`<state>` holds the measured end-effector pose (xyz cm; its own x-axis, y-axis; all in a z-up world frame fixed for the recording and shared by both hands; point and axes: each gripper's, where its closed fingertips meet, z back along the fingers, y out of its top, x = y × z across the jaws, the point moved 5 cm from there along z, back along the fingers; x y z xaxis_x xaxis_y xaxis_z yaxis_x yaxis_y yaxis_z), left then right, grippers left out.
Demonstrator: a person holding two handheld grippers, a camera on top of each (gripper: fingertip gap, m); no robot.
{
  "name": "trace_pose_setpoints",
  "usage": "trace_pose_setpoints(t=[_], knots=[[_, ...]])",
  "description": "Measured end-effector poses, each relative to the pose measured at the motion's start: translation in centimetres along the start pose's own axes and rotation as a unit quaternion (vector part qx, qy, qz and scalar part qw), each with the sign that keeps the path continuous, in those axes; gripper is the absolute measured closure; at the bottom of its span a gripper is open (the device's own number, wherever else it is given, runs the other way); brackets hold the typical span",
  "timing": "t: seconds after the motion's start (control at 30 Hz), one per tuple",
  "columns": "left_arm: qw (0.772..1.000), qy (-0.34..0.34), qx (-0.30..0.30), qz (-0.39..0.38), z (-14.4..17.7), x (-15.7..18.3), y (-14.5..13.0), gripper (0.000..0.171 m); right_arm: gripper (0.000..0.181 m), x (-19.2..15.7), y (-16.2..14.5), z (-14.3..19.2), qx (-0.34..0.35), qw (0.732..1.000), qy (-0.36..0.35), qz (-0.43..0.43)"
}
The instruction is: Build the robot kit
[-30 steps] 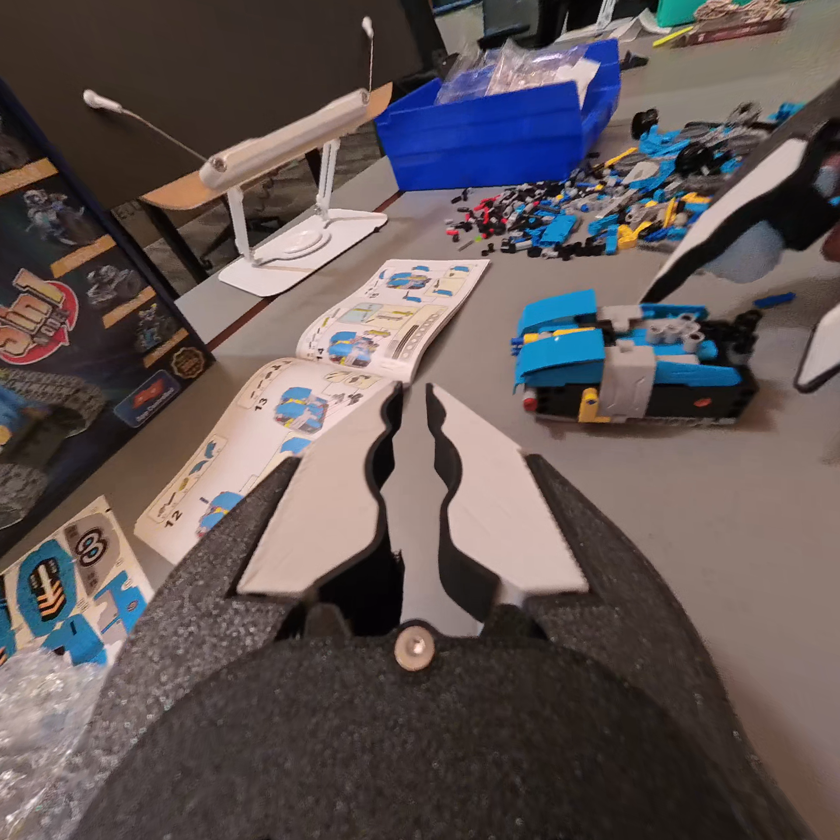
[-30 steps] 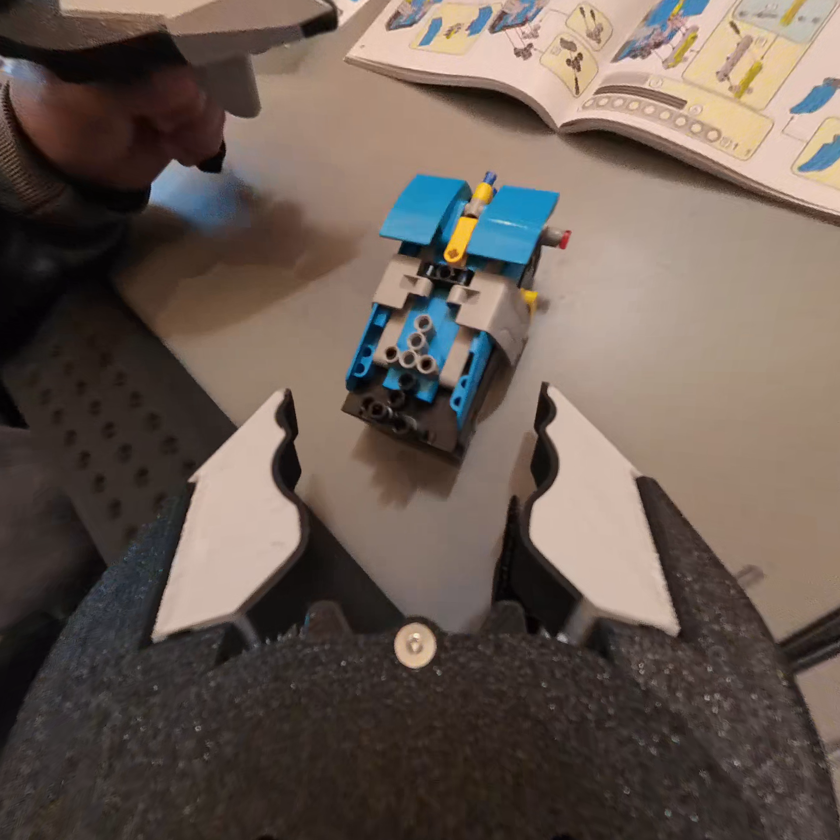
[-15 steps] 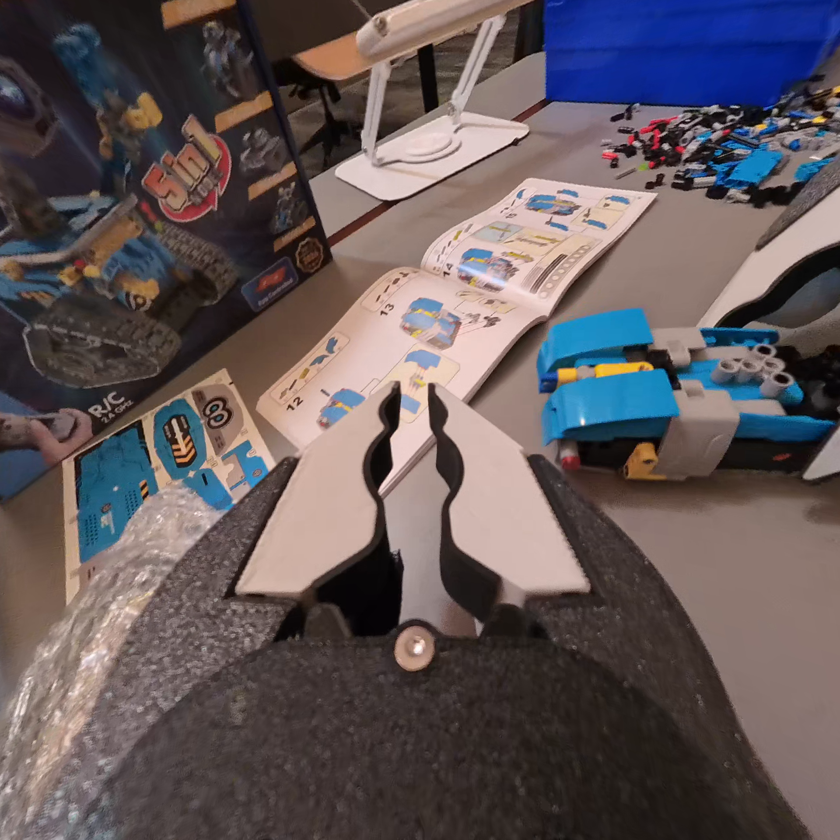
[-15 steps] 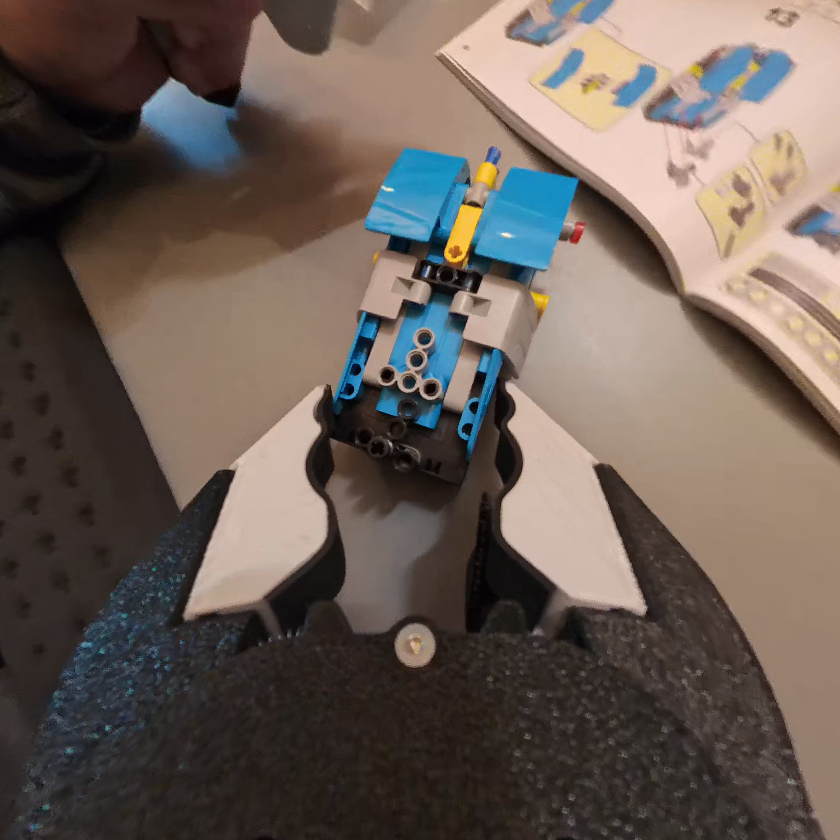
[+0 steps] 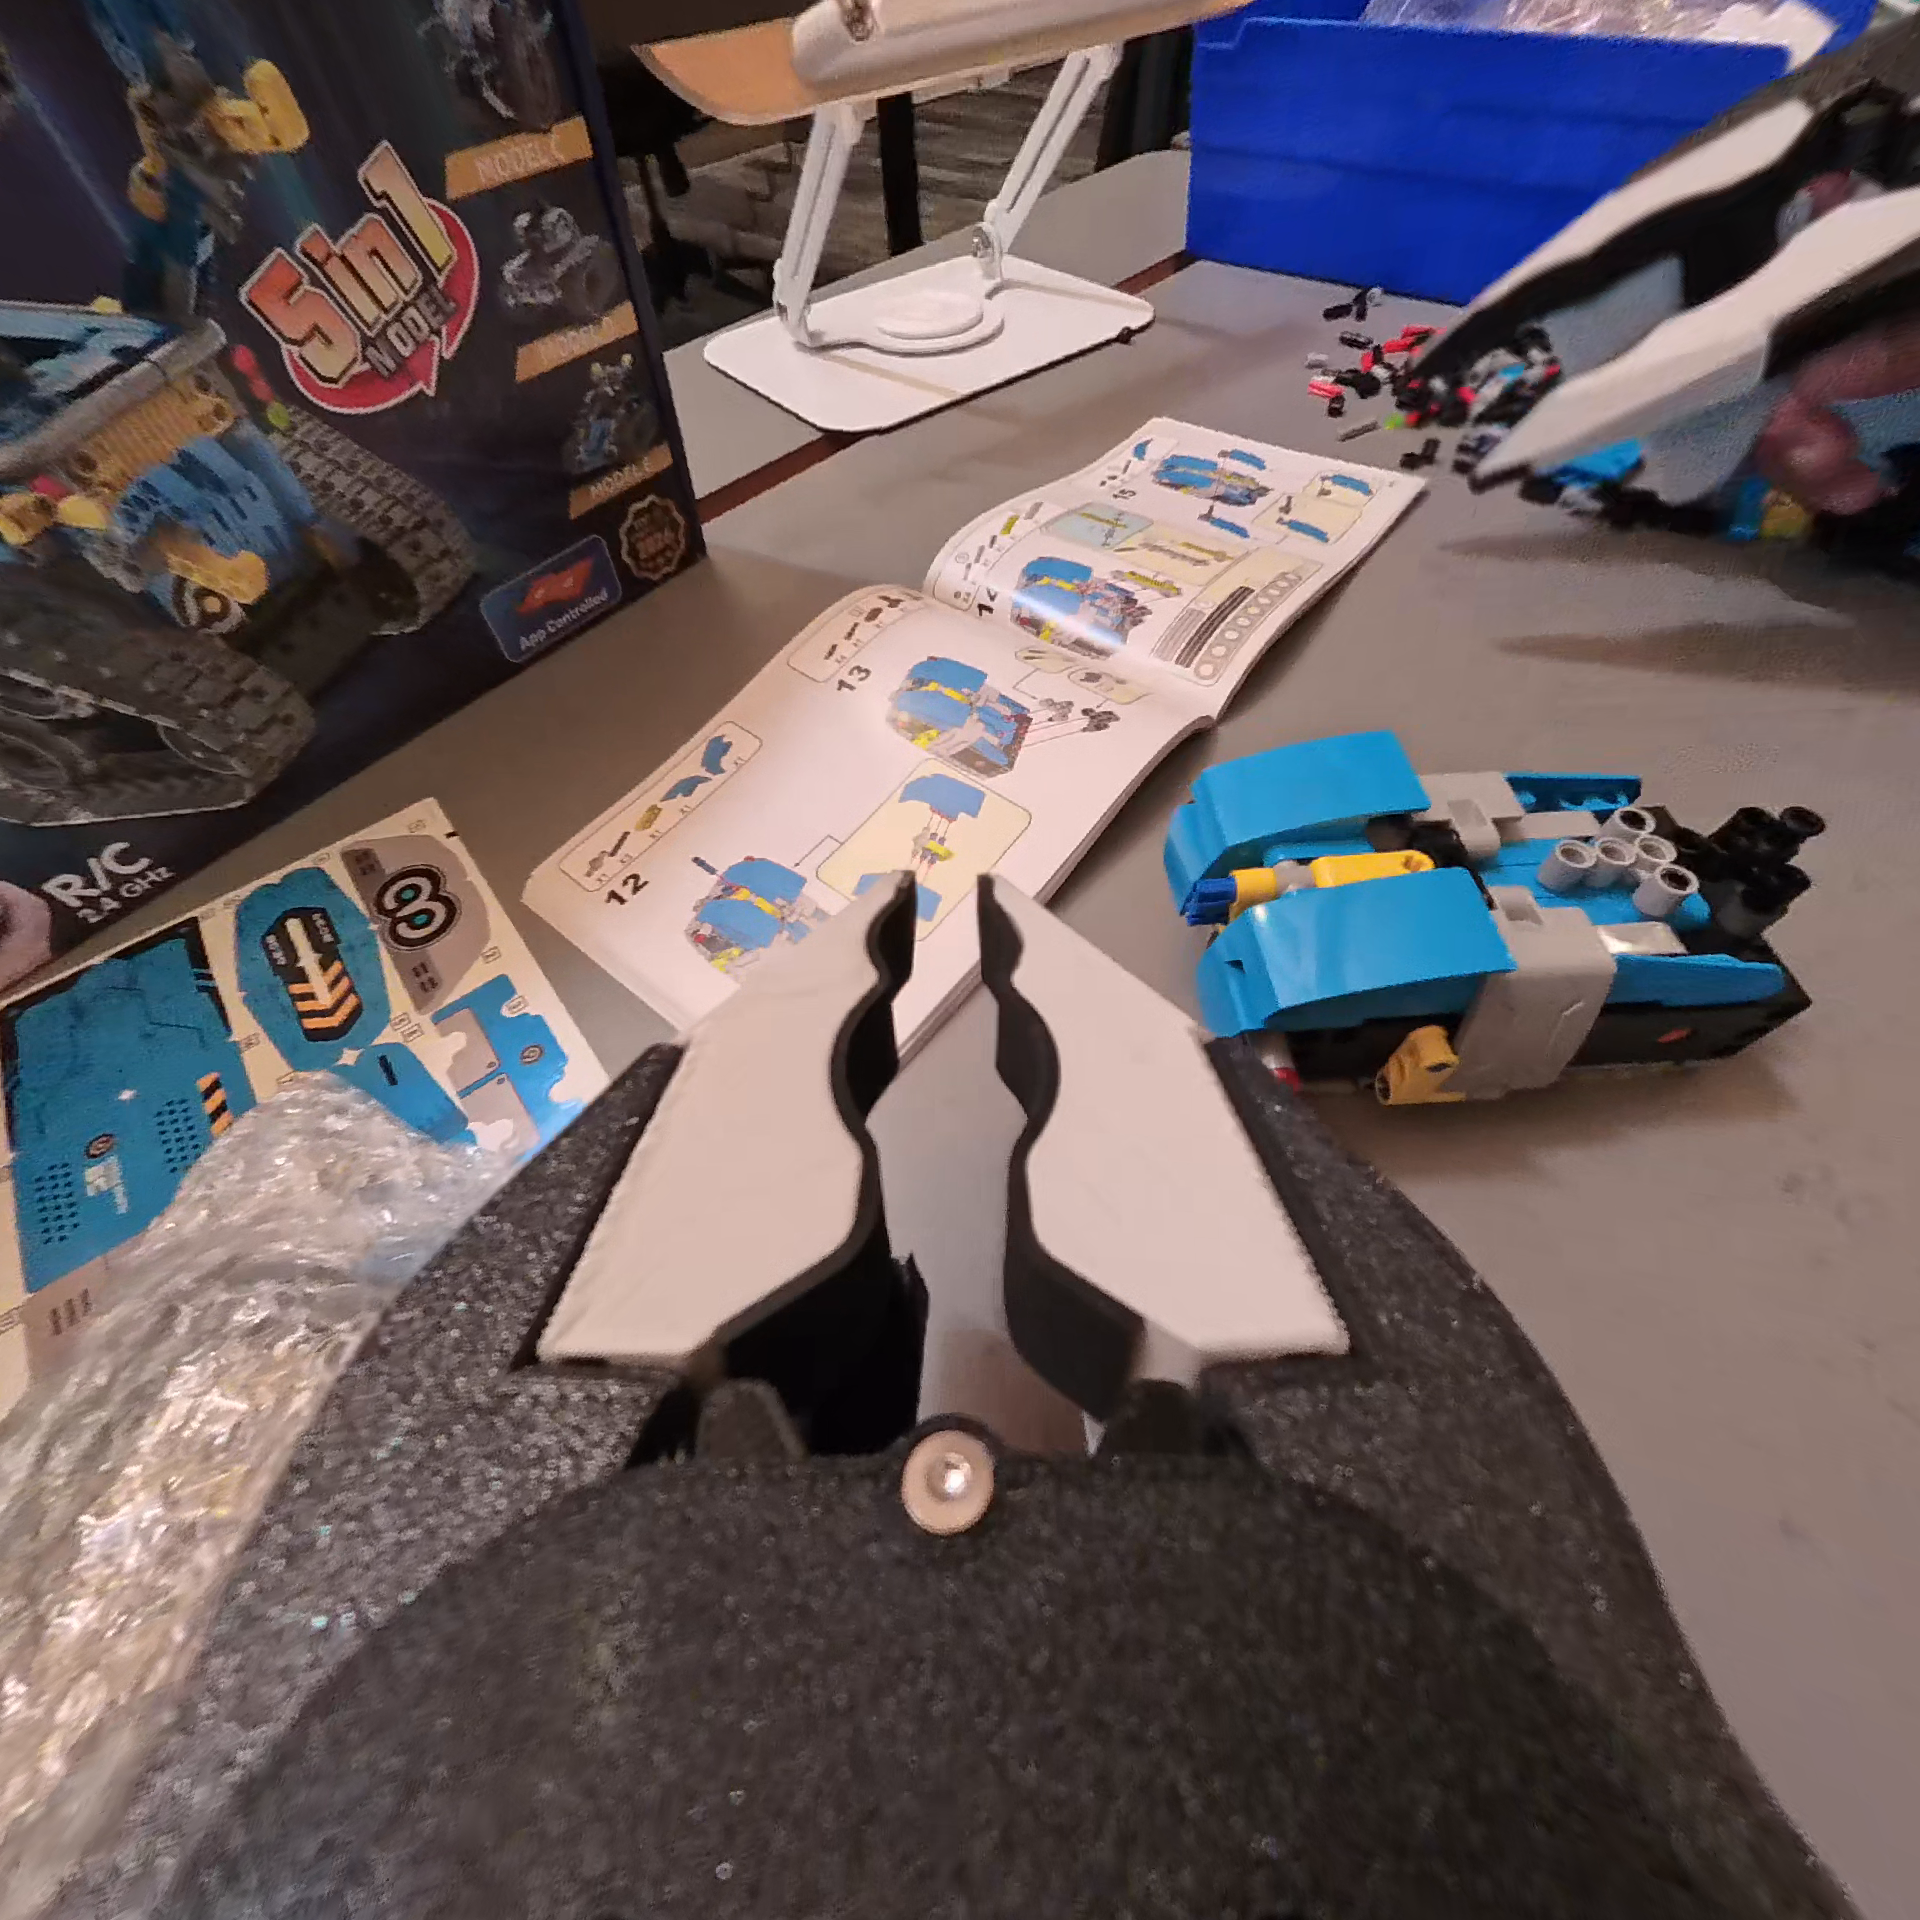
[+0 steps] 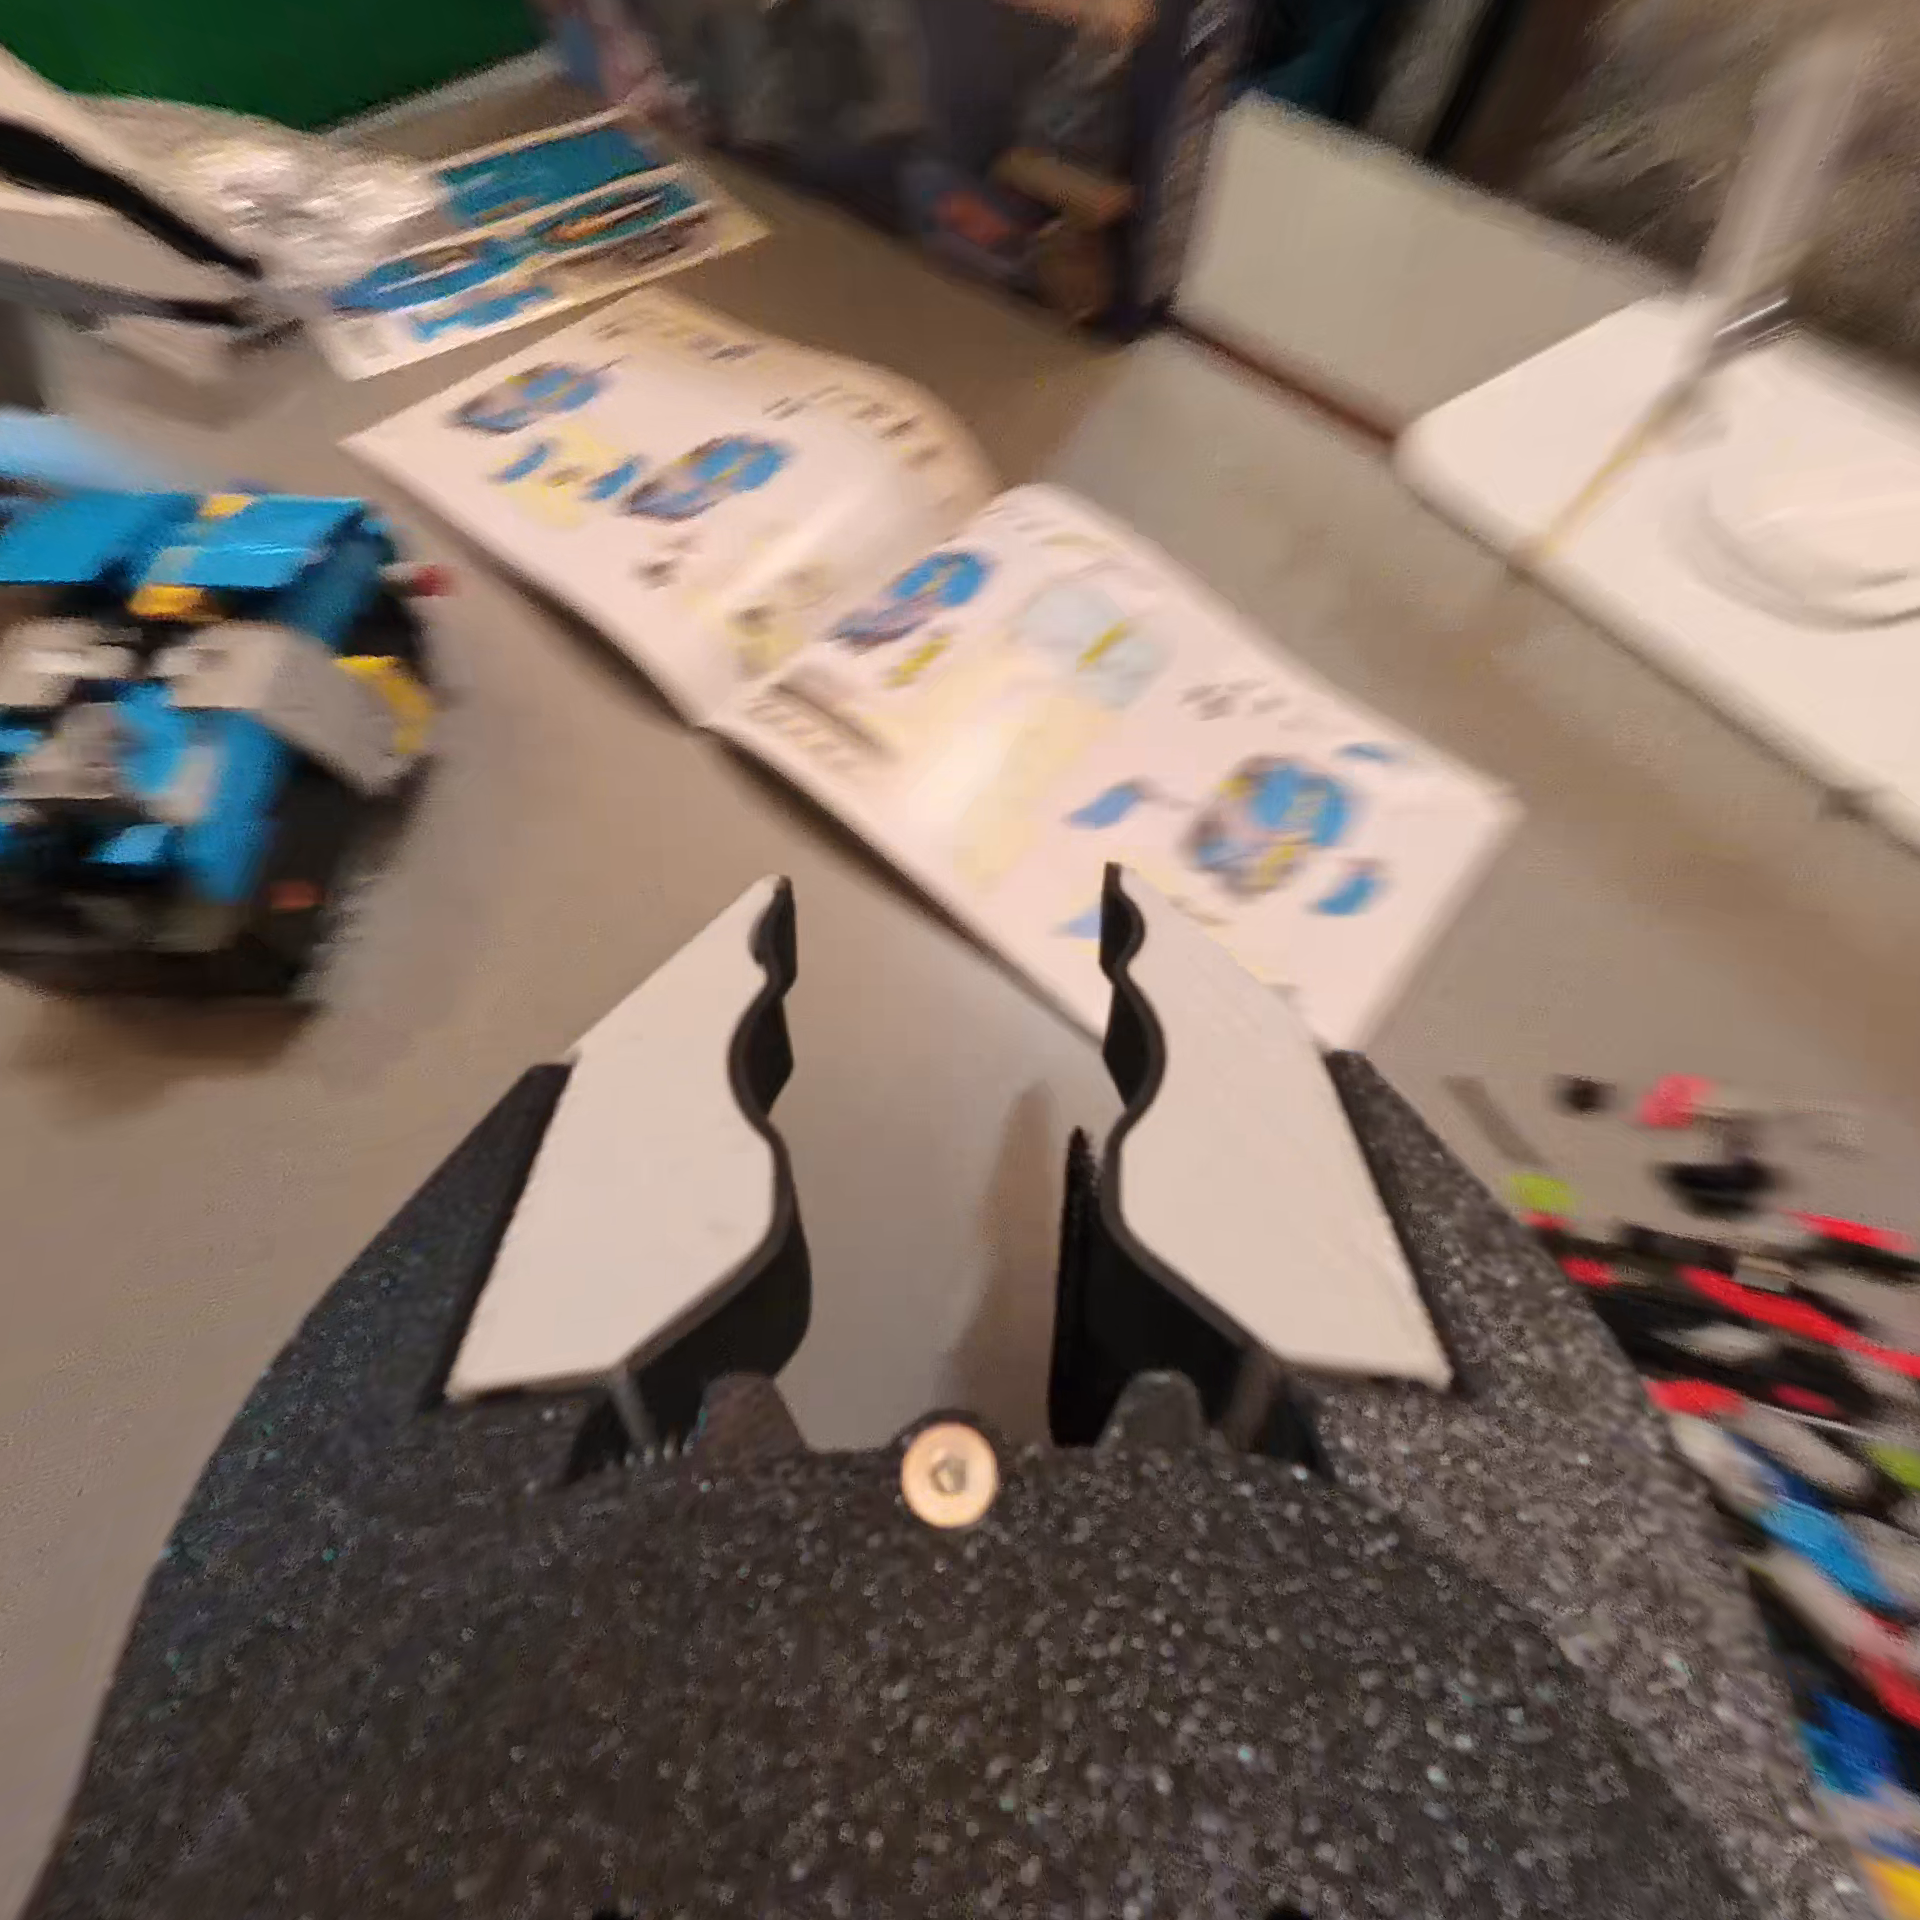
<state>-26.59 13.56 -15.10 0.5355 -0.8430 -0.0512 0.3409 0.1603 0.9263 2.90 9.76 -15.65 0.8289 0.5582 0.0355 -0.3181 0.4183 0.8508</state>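
The blue, grey and black brick-built model [image 5: 1475,935] lies on the grey table [image 5: 1558,1351], right of centre in the left wrist view and at the left edge of the blurred right wrist view. Neither gripper touches it.

The left gripper [image 5: 945,894] sits low in the middle of its frame. It is almost clenched, with only a thin slit between the tips and nothing in it. Its tips point over the near edge of the open instruction booklet [image 5: 987,665], with the model just to their right.

The right gripper [image 6: 945,894] is released and empty, its fingers clearly apart. It hangs above bare table, aimed at the booklet's nearer page, well apart from the model. A pile of small loose parts [image 6: 1766,1299] lies at the lower right of its frame.

In the left wrist view a sticker sheet [image 5: 260,987] and crumpled bubble wrap [image 5: 208,1299] lie at the lower left. A printed toy box [image 5: 312,364] stands at the upper left, with a white stand base [image 5: 935,343] and a blue bin [image 5: 1455,135] along the top.
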Motion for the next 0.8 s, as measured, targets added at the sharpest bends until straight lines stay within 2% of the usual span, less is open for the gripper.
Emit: trace_pose_setpoints(t=[0.07,0.1,0.13,0.23,0.27,0.33,0.5,0.8], knots=[[1.000,-0.008,-0.004,0.006,-0.1,0.0,-0.1,0.159,0.124,1.7,0.2,1.0,0.045,0.997,-0.058,0.034],[1.000,-0.008,-0.009,0.005,-0.3,0.0,-0.2,0.156,0.127,1.8,0.1,1.1,0.055,0.996,-0.064,0.041],[1.000,-0.007,-0.016,0.003,-0.4,0.0,-0.3,0.155,0.123,1.7,0.1,1.1,0.062,0.995,-0.071,0.041],[0.999,0.005,-0.036,-0.008,-0.9,0.1,-0.7,0.152,0.100,1.4,-0.7,0.8,0.014,0.992,-0.112,0.057],[0.999,0.008,-0.041,-0.010,-1.0,0.0,-0.8,0.152,0.098,1.3,-1.0,0.6,-0.005,0.990,-0.123,0.067],[0.999,0.002,-0.050,-0.012,-1.2,0.2,-0.9,0.151,0.111,0.7,-1.6,0.4,-0.024,0.992,-0.107,0.060],[0.998,-0.001,-0.060,-0.024,-1.3,0.5,-1.1,0.150,0.121,0.1,-1.0,1.1,0.018,0.999,-0.027,-0.041],[0.998,-0.006,-0.064,-0.025,-1.4,0.6,-1.2,0.150,0.131,0.9,-1.6,0.9,0.002,0.998,-0.053,-0.037]])
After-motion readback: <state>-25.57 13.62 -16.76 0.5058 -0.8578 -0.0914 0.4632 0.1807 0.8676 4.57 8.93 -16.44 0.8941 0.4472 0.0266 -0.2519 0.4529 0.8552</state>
